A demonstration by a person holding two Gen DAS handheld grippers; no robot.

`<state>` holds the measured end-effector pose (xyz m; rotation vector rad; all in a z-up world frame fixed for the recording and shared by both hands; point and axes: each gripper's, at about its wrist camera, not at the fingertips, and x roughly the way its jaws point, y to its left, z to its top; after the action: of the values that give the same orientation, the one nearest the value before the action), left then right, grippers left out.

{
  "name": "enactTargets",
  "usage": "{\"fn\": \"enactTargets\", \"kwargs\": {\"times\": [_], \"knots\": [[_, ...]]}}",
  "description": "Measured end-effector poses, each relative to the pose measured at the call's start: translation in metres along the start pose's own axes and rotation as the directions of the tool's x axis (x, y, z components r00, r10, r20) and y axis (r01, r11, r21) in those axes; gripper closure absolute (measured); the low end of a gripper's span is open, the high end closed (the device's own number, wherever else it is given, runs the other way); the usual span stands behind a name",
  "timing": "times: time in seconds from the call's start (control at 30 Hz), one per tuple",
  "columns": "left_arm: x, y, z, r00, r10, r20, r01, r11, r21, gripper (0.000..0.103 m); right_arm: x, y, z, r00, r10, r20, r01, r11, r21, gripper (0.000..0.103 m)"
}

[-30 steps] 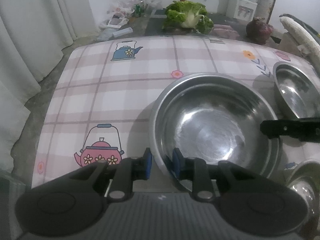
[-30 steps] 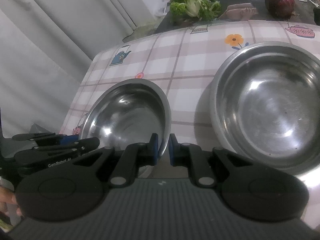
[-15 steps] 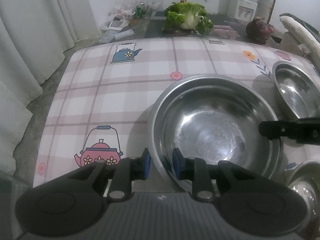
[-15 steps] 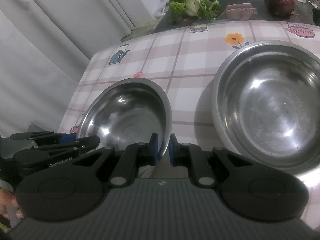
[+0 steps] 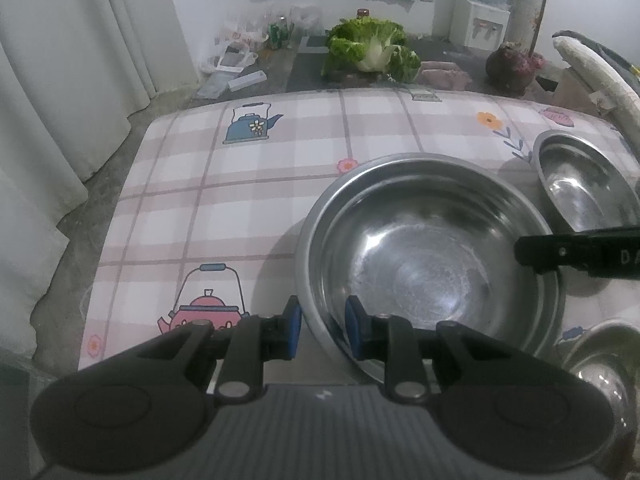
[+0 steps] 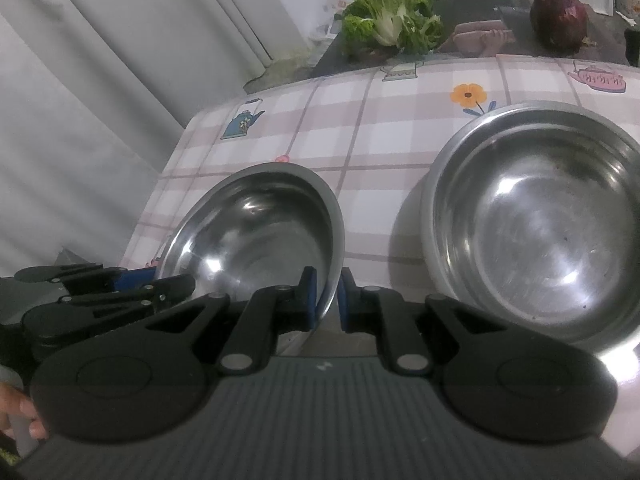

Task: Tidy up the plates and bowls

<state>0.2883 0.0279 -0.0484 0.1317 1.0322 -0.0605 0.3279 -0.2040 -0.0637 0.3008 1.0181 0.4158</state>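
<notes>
Left wrist view: the left gripper (image 5: 320, 326) is clenched on the near-left rim of a steel bowl (image 5: 432, 264), one blue pad outside the wall and one inside. The bowl sits over the checked tablecloth (image 5: 224, 200), which bears teapot prints, near the cloth's near edge. At the bowl's right rim the black tip of the right gripper (image 5: 532, 254) reaches in from the right. Farther right lies a second steel bowl (image 5: 588, 188), apart from the first. A third steel piece (image 5: 600, 364) shows at the near right corner, partly cut off. Beyond the cloth's far edge sit a leafy green cabbage (image 5: 372, 50) and a dark red cabbage (image 5: 514, 66).

Right wrist view: the right gripper (image 6: 326, 300) is clamped on the near-right rim of the steel bowl (image 6: 256, 236), its pads tight on the thin wall. The bowl is tilted, its rim rising to the right. The left gripper (image 6: 148, 280) meets the bowl at its near-left rim, and fingers of a hand (image 6: 18, 412) show at the left edge below it. To the right, well clear, the second steel bowl (image 6: 536, 216) rests flat on the tablecloth (image 6: 360, 132). The green cabbage (image 6: 394, 20) and red cabbage (image 6: 560, 22) lie past the far edge.
</notes>
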Motion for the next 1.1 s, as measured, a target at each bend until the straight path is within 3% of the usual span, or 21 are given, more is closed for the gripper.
{"fn": "enactTargets", "kwargs": {"times": [0.63, 1.1], "knots": [[-0.028, -0.015, 0.010, 0.999, -0.006, 0.053, 0.006, 1.000, 0.012, 0.078, -0.030, -0.005, 0.007, 0.999, 0.015, 0.049, -0.016, 1.000, 0.012, 0.093], [-0.052, -0.072, 0.043, 0.989, -0.079, 0.126, 0.070, 0.994, 0.079, 0.078, -0.090, -0.046, 0.017, 0.990, -0.035, 0.139, 0.025, 0.997, 0.070, 0.093]]}}
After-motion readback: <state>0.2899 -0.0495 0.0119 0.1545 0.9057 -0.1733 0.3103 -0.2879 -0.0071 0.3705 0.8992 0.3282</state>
